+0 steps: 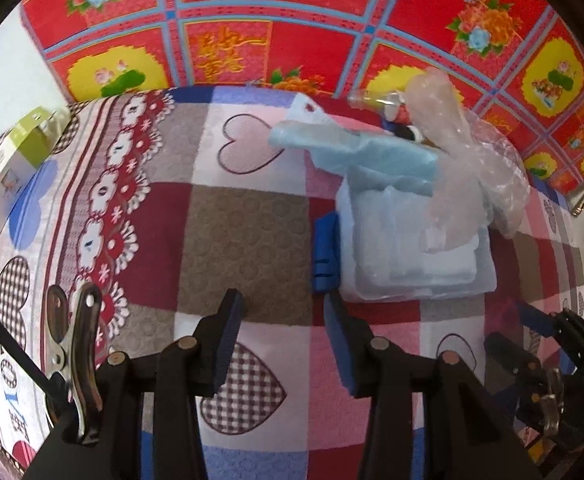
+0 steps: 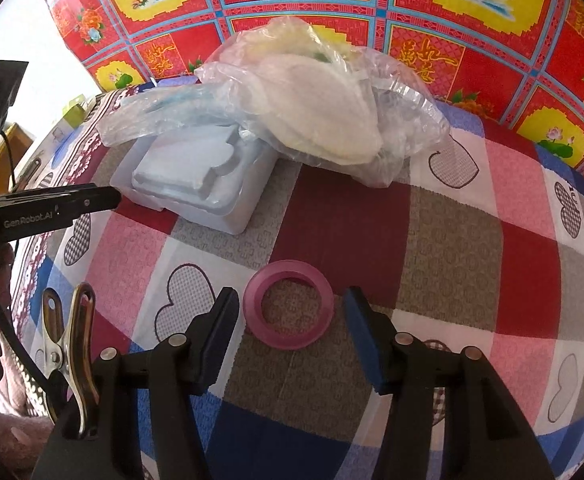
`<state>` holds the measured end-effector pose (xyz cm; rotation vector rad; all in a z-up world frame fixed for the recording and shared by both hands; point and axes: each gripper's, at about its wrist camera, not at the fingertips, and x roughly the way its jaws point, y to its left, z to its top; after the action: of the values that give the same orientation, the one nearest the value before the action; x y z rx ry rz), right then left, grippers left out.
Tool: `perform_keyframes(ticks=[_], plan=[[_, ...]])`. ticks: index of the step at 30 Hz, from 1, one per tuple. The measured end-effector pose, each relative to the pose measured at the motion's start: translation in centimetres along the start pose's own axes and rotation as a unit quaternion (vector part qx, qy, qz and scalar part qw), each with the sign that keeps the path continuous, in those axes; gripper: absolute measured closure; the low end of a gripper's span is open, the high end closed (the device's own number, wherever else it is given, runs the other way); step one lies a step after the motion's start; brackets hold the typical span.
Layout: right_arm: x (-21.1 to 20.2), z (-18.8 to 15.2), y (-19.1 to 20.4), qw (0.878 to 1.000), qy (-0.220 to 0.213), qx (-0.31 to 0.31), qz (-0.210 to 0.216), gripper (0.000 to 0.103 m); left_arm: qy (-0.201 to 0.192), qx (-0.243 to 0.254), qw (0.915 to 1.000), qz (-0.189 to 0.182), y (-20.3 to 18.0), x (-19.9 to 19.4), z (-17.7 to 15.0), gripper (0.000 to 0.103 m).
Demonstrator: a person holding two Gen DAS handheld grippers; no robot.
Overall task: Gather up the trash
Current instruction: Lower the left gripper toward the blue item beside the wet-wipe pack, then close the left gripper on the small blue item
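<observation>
A magenta plastic ring (image 2: 292,269) lies flat on the patchwork cloth (image 2: 451,240). My right gripper (image 2: 290,308) is open around it, a pad on either side with small gaps. In front of my left gripper (image 1: 282,312) is bare cloth, and its open jaws hold nothing. Ahead and to its right is a clear plastic tray (image 1: 419,256), with a pale blue plastic bag (image 1: 351,152) and a crumpled clear bag (image 1: 475,148) draped over its far side. A small bottle (image 1: 371,100) pokes out behind them. The tray (image 2: 196,176) and clear bag (image 2: 315,112) also show beyond the ring.
A small blue object (image 1: 325,256) touches the tray's left side. A green and white box (image 1: 16,168) stands at the far left edge. Red flowered cloth (image 1: 292,40) hangs behind the table. The left tool's black housing (image 2: 52,210) reaches in near the tray.
</observation>
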<state>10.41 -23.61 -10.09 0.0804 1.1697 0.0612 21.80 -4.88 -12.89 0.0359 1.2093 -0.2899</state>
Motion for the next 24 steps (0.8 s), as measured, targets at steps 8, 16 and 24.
perform_keyframes(ticks=[8,16,24], plan=[[-0.1,0.0,-0.2,1.000,-0.004,0.007,0.004,0.051,-0.004,0.032,0.9994,0.013,-2.3,1.3,1.7,0.059],[-0.2,-0.2,-0.4,1.000,-0.009,0.013,0.012,0.052,-0.016,0.059,0.9972,0.043,-4.6,2.9,3.7,0.059],[-0.3,-0.5,-0.5,1.000,-0.015,0.016,0.016,0.052,-0.022,0.060,0.9974,0.034,-5.2,3.4,4.1,0.077]])
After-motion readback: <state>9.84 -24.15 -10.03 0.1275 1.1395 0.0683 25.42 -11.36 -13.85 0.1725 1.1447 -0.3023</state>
